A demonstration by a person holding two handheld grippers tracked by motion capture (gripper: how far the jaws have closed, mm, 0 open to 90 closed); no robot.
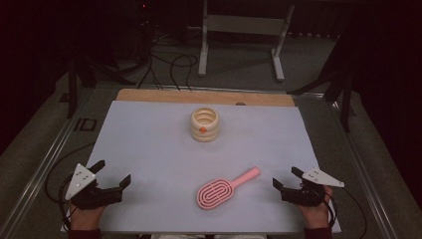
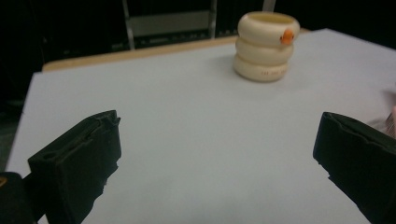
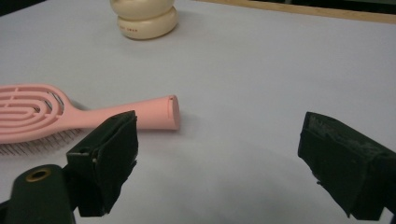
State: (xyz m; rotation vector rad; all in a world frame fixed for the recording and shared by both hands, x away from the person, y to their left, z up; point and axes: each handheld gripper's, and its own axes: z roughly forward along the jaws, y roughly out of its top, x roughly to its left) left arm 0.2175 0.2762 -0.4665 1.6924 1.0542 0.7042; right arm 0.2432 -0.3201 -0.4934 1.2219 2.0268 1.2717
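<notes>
Tabletop scene seen from above: a pale sheet covers the worktop (image 1: 149, 144), with a strip of bare wood along its far edge. A person's hands come in at the near edge, each holding a two-jaw gripper. Left gripper (image 1: 114, 172) rests near the near left corner, its black jaws spread wide with nothing between them; the left gripper view looks out between those jaws over bare sheet. Right gripper (image 1: 287, 177) sits near the near right corner, jaws likewise spread and holding nothing. A pink hairbrush (image 1: 225, 189) lies flat near the middle of the near edge, its oval head toward the person and its handle angled toward the far right. In the right gripper view the end of the brush handle (image 3: 163, 112) lies just beyond one of that gripper's jaws, near it but apart from it. A cream ringed pot (image 1: 204, 124), shaped like stacked rings with a small orange mark on its side, stands upright near the middle of the far edge, well apart from the brush and both grippers. Judging by this, the work has hardly begun: neither thing is touched, and the brush, nearest the right gripper, looks to be the first thing to be picked up.
</notes>
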